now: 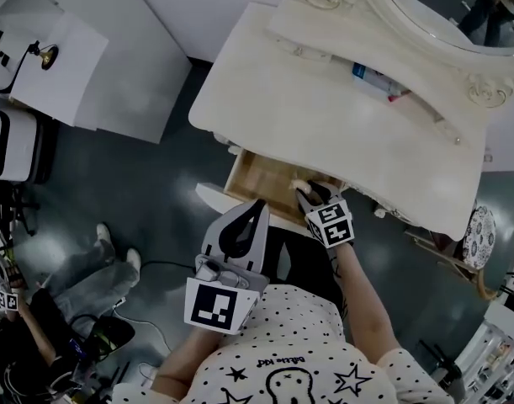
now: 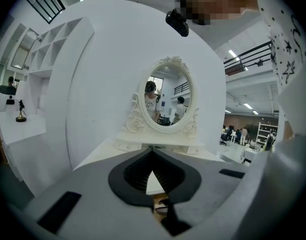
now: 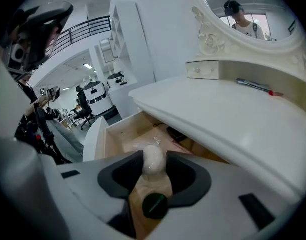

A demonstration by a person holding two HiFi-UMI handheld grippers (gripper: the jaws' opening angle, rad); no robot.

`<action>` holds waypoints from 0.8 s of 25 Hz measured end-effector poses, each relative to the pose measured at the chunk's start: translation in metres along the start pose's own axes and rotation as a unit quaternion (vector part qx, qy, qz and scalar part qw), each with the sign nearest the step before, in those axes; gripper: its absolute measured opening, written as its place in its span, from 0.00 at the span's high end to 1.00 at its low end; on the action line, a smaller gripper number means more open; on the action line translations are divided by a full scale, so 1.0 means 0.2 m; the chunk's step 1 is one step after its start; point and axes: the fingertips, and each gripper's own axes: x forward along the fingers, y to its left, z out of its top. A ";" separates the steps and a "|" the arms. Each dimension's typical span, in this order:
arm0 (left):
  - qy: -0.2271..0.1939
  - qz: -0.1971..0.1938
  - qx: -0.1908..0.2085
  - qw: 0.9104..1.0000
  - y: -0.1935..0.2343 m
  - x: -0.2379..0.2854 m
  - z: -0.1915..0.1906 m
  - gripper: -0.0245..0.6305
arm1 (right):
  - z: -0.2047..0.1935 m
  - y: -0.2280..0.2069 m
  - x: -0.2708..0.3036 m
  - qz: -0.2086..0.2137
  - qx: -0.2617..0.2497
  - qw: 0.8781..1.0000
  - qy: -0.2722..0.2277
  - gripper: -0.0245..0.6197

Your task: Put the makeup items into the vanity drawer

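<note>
The white vanity has its wooden drawer pulled out at the front. My right gripper hangs over the drawer's right part, shut on a white egg-shaped sponge in clear wrap. In the right gripper view its jaws press on both sides of the sponge above the drawer's wood bottom. A dark round cap shows just below the sponge. A blue and red tube lies on the vanity's back shelf. My left gripper is held in front of the drawer, shut and empty.
Dark and pinkish items lie deeper in the drawer. An oval mirror stands at the vanity's back. A white cabinet is to the left, and a person sits on the floor at lower left. A patterned round seat stands right of the vanity.
</note>
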 end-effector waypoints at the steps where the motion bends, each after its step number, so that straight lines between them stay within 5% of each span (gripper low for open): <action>1: 0.002 0.003 -0.001 1.000 0.01 0.00 0.00 0.97 | -0.01 0.00 0.02 0.003 -0.001 1.000 0.006 0.72; 20: 0.005 0.023 -0.006 1.000 0.04 0.05 -0.01 0.97 | -0.04 0.04 0.15 0.055 -0.028 0.997 0.054 0.70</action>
